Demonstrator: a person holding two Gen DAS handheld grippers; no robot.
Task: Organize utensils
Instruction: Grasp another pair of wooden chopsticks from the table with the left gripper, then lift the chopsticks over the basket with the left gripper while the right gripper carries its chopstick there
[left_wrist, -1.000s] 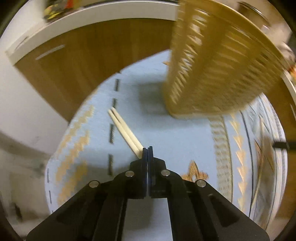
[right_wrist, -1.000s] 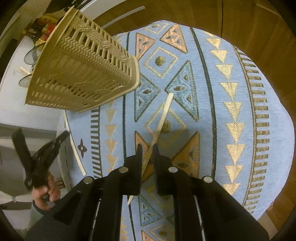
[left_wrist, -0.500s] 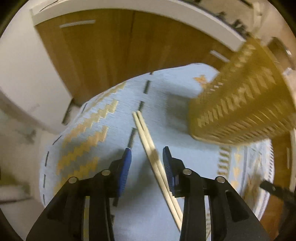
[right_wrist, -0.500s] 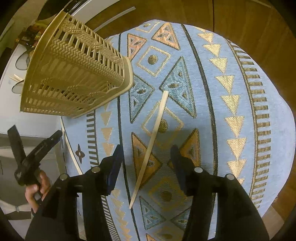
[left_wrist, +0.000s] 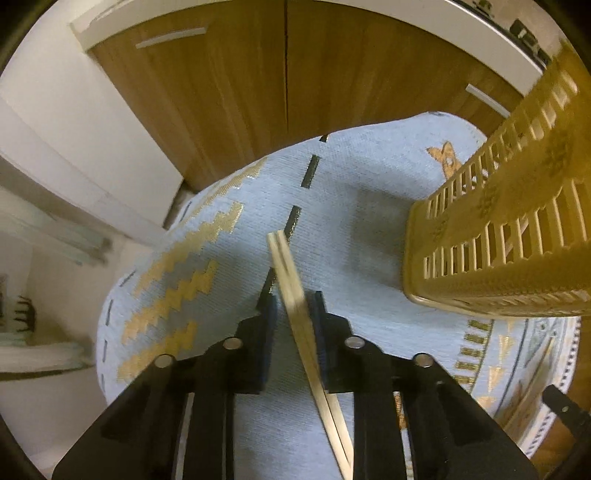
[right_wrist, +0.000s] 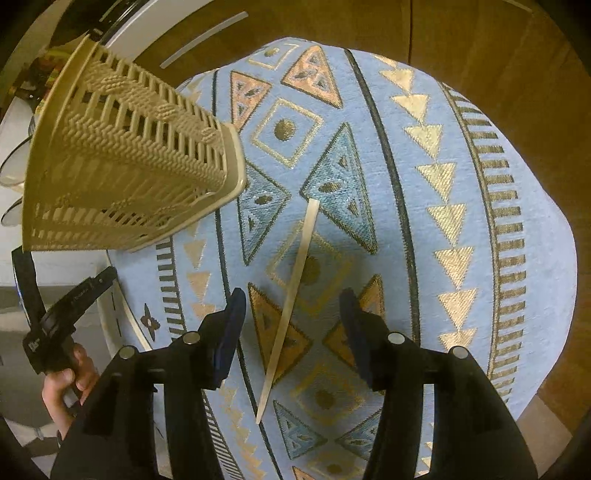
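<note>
Left gripper (left_wrist: 291, 314) jaws closing on chopstick pair (left_wrist: 295, 306) after brief release; right gripper (right_wrist: 291, 328) now wide, single chopstick (right_wrist: 295, 280) freed between fingers; regrasp underway.

Three chopsticks, one basket, two grippers.
A pair of chopsticks (left_wrist: 295, 295) in the left view, a single chopstick (right_wrist: 291, 295) in the right; one slatted basket (right_wrist: 122, 166).
</note>
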